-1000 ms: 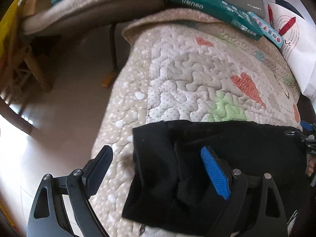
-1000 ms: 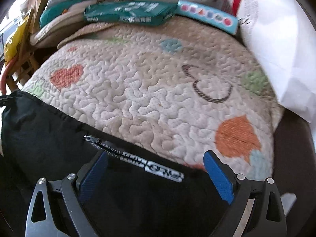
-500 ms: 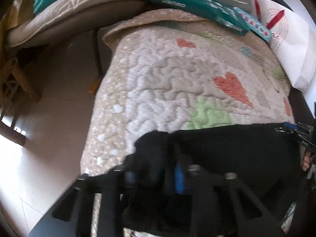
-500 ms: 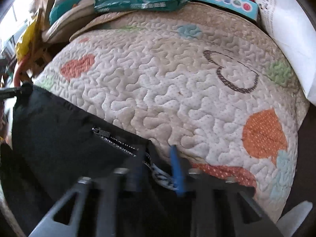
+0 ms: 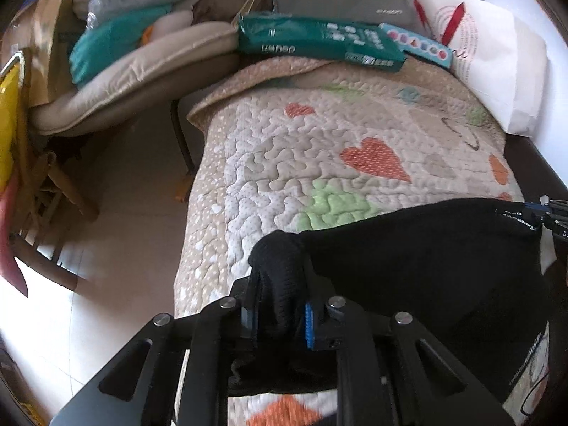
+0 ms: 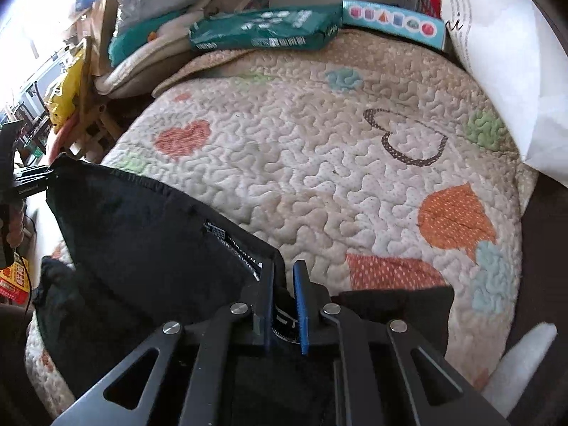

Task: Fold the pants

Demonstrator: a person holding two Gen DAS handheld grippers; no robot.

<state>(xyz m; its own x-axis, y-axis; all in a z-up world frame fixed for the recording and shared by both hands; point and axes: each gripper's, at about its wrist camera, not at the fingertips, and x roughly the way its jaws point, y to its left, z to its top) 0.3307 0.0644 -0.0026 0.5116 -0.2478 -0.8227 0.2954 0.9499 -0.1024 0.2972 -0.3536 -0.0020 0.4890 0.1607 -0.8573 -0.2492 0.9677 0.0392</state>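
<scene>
Black pants [image 5: 419, 255] lie at the near end of a quilted bedspread with hearts [image 5: 319, 163]. My left gripper [image 5: 277, 316] is shut on a bunched corner of the pants and holds it raised off the quilt. My right gripper [image 6: 284, 305] is shut on the opposite corner of the pants [image 6: 149, 234], beside a zipper with a printed label. The fabric hangs taut between the two grippers. The right gripper's tip shows at the far right of the left wrist view [image 5: 546, 209].
A green packet [image 5: 319, 42] and a blue box [image 5: 419, 46] lie at the quilt's far end. A white pillow [image 5: 497, 60] stands at the right. A cushioned chair [image 5: 124, 81] and bare floor [image 5: 117, 213] are to the left of the bed.
Both grippers were open over the pants a second ago. They have closed on the two corners and lifted the edge off the quilt.
</scene>
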